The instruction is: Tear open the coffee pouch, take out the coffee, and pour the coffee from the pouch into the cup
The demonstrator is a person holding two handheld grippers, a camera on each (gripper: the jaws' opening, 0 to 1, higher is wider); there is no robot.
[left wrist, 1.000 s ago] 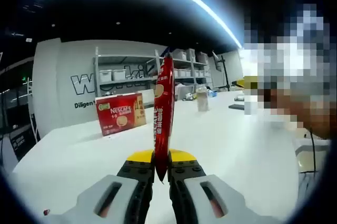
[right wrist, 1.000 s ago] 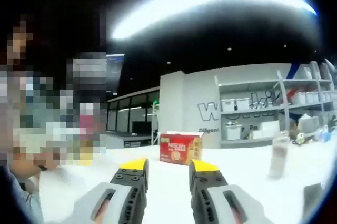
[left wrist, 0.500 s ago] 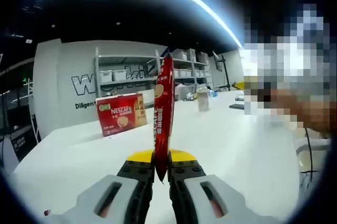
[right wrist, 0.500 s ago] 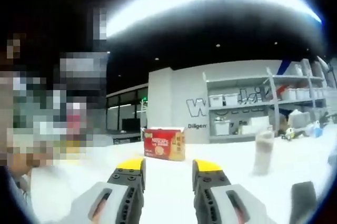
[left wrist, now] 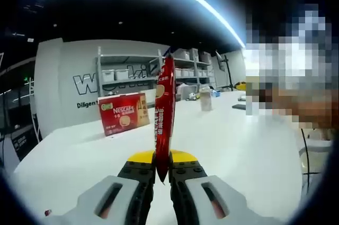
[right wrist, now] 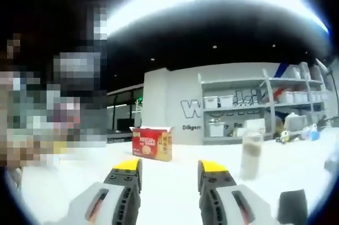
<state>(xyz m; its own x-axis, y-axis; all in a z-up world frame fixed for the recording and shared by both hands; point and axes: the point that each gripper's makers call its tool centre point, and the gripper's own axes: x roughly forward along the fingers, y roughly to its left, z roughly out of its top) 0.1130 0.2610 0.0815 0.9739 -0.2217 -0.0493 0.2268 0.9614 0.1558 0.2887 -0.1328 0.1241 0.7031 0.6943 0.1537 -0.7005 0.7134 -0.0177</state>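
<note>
In the left gripper view the left gripper (left wrist: 162, 168) is clamped on the lower end of a red coffee pouch (left wrist: 164, 114), which stands upright and edge-on between the yellow-tipped jaws, above the white bench (left wrist: 228, 145). Beyond it, near the bench's far edge, a red Nescafe box (left wrist: 124, 114) stands, and further along the same far side a pale cup (left wrist: 206, 99) stands upright, well apart from the box. A grey wall with shelving (left wrist: 127, 74) holding white bins rises behind the bench.

In the right gripper view the right gripper (right wrist: 169, 171) hangs above the bench (right wrist: 169, 193) with its jaws apart and nothing between them. The Nescafe box (right wrist: 152, 143) sits towards the far edge of the bench, and the cup (right wrist: 250, 156), blurred, stands nearer, well apart from the box. A dark object (right wrist: 293, 206) lies at the near right of the bench, too blurred to identify
</note>
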